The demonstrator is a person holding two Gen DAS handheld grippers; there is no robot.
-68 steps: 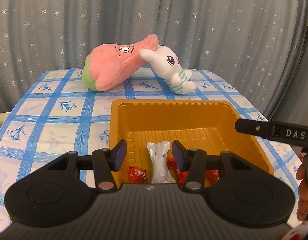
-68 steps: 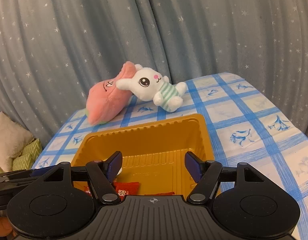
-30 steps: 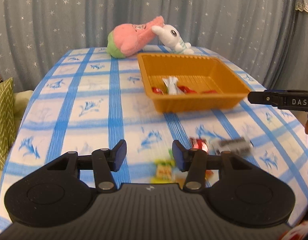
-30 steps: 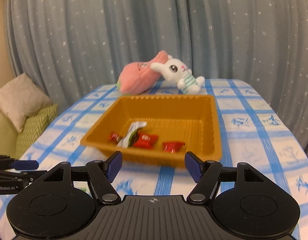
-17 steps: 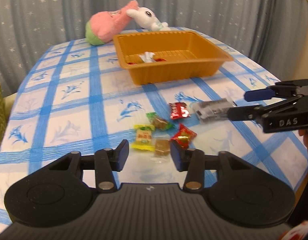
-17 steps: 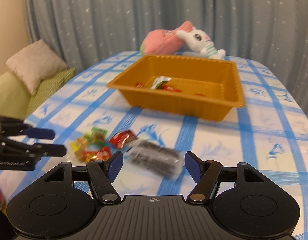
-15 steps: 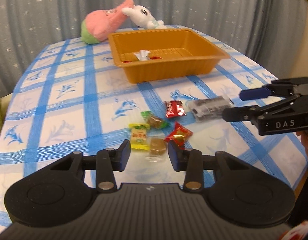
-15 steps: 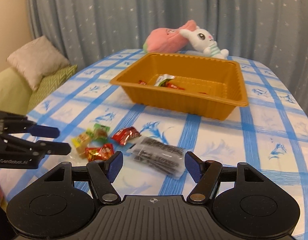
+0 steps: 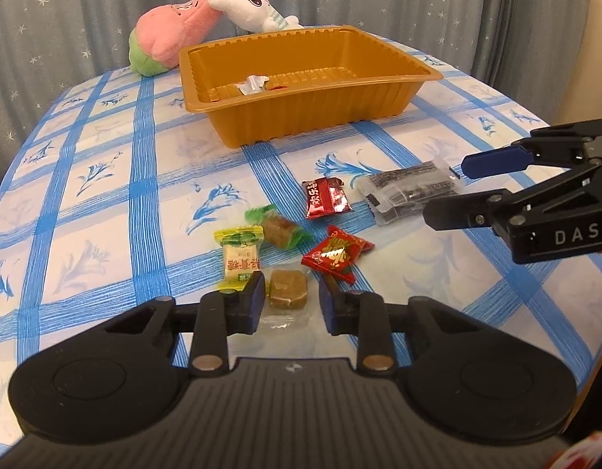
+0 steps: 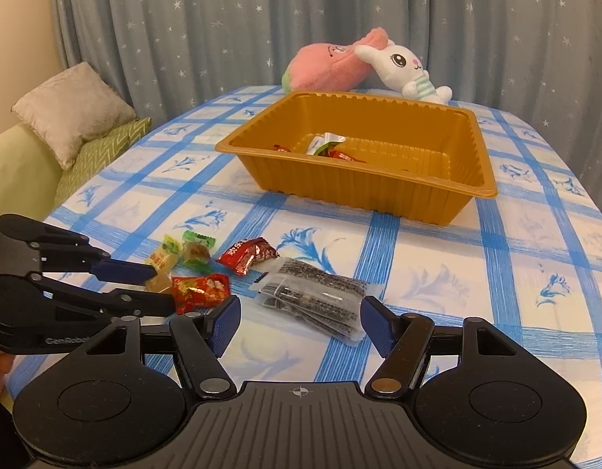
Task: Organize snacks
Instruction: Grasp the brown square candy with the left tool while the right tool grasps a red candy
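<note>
1. At the far left a beige cushion (image 10: 72, 107) with a soft, nubby weave leans on a green zigzag one at the table's nine o'clock edge.
2. The left gripper (image 9: 291, 299), matte black plastic with blue pads, sits low over the glossy blue-checked tablecloth (image 9: 105, 195). Its jaws are closing on a brown caramel cube (image 9: 287, 288) in clear crinkly wrap; whether the pads press on it yet, I cannot tell.
3. At the cube's eleven o'clock lies a yellow-wrapped rectangular candy (image 9: 240, 256), touching the left pad's tip. At twelve o'clock is a brown sweet in green twist wrap (image 9: 279, 228).
4. At the cube's one o'clock rests a shiny red foil candy (image 9: 336, 254), and further out a darker red sachet (image 9: 326, 199).
5. A flat clear packet of dark sticks (image 10: 312, 293) lies just ahead of the right gripper (image 10: 299, 322), whose blue-padded jaws stand released, wide apart, the packet's near end between them, untouched.
6. At the table's twelve o'clock stands the ribbed amber plastic tray (image 10: 437, 201), rectangular, holding a white wrapper and small red sweets.
7. Behind it slump a pink plush (image 10: 326, 66) and a white plush rabbit (image 10: 402, 68), touching.
</note>
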